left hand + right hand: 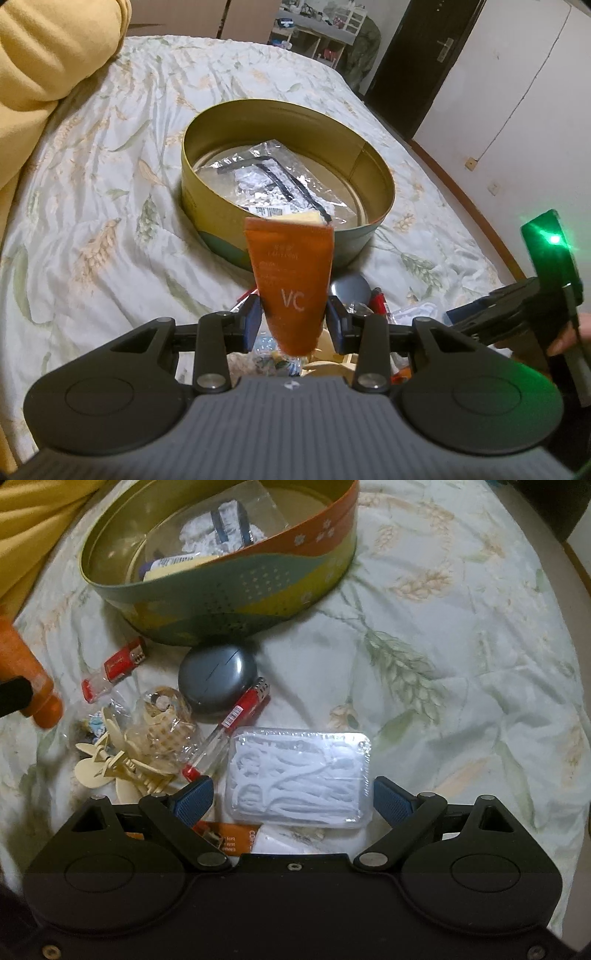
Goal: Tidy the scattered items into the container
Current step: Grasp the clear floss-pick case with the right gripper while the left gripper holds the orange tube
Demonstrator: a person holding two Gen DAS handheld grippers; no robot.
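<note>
The left claw (293, 317) grips one orange tube (291, 284) marked "VC", its two blue pads pressed on the tube's sides near the cap end, so the crimped end stands up in front of the tin. The right claw (293, 799) stands wide open with nothing held; its two blue pads sit either side of one clear plastic box of white floss picks (299, 779), apart from the box walls.

The landmark is the single round tin (236, 602), open-topped, gold inside, with orange, teal and yellow bands outside, resting on the bed (443, 646) with its leaf-printed cover. Inside the tin lies one clear bag with black parts (266, 177), and a pale flat item at its near wall.

On the near side of the tin, the scattered things lie in a cluster. One grey oval case (217, 677) sits just beside the tin's wall. Two red-capped lighters are there: one (114, 668) to the left of the grey case, the other (229, 723) touching its near edge and reaching towards the floss box. One clear bag of cream wooden pieces (147, 746) lies left of that lighter. One orange printed packet (229, 836) shows partly under the right claw. The floss box is the farthest of these from the tin.
</note>
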